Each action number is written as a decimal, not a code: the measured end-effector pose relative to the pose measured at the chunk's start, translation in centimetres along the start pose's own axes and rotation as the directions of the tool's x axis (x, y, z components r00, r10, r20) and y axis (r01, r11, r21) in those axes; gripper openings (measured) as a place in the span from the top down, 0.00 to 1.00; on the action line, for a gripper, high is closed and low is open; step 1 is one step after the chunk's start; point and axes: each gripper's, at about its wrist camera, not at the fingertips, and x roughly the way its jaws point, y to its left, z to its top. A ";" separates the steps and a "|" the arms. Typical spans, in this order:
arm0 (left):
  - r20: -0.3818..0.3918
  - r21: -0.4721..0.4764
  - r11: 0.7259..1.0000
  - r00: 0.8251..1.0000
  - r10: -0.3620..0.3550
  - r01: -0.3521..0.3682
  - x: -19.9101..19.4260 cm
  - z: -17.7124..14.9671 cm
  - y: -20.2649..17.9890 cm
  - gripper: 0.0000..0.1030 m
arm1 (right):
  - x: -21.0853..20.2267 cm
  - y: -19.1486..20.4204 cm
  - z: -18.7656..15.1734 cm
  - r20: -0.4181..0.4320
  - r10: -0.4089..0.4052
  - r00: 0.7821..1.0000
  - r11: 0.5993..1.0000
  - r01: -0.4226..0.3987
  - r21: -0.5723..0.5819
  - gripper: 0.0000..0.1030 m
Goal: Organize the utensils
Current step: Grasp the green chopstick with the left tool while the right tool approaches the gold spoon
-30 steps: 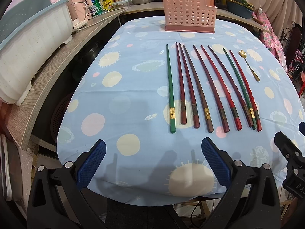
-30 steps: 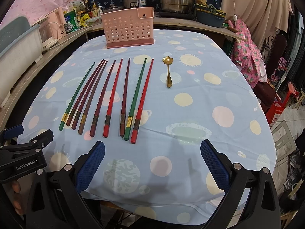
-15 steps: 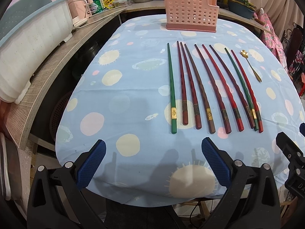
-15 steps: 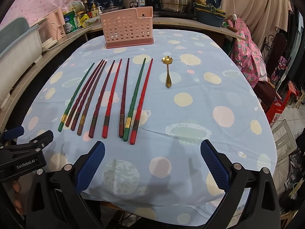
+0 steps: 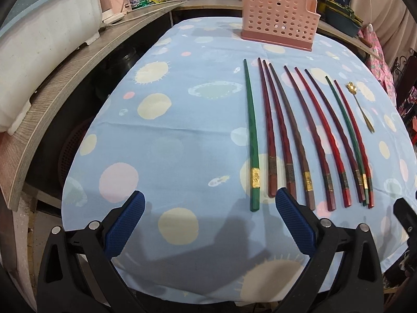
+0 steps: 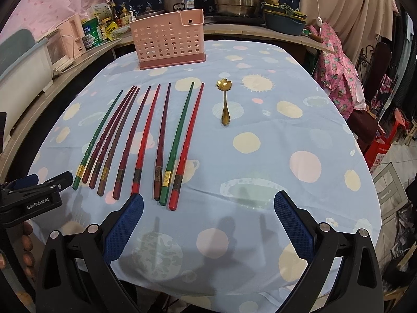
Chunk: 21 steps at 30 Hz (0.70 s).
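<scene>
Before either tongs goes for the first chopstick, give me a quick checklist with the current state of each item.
1. Left tongs open and holding nothing: ok.
2. Right tongs open and holding nothing: ok.
3. Chopsticks lie flat in a row, thick ends toward the tongs: ok.
4. Chopsticks separated enough for a single pick: not ok for all; the green and red pair at the right end lie almost touching.
5. Spoon clear of the chopsticks, lying alone to their right: ok.
6. Pink basket upright at the far end of the table: ok; whether it is empty inside: cannot tell.
</scene>
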 end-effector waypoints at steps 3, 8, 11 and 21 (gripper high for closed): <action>-0.007 0.011 1.000 1.000 0.007 -0.007 0.7 0.1 -0.1 0.10 | 0.3 -0.2 0.5 0.006 -0.005 1.000 1.000 0.005 0.002 0.06; -0.032 0.006 1.000 1.000 0.000 0.000 1.7 0.4 0.1 0.17 | 1.1 -0.6 1.6 0.015 -0.012 1.000 1.000 0.012 0.007 0.06; -0.037 0.006 1.000 0.999 -0.002 0.002 2.1 0.7 0.1 0.21 | 1.5 -0.7 2.5 0.035 -0.021 0.999 1.000 0.021 0.005 0.06; -0.038 -0.009 0.999 0.998 -0.044 0.043 2.6 2.0 -0.1 0.49 | 3.9 -1.2 5.0 0.065 -0.046 0.997 0.999 0.045 0.012 0.07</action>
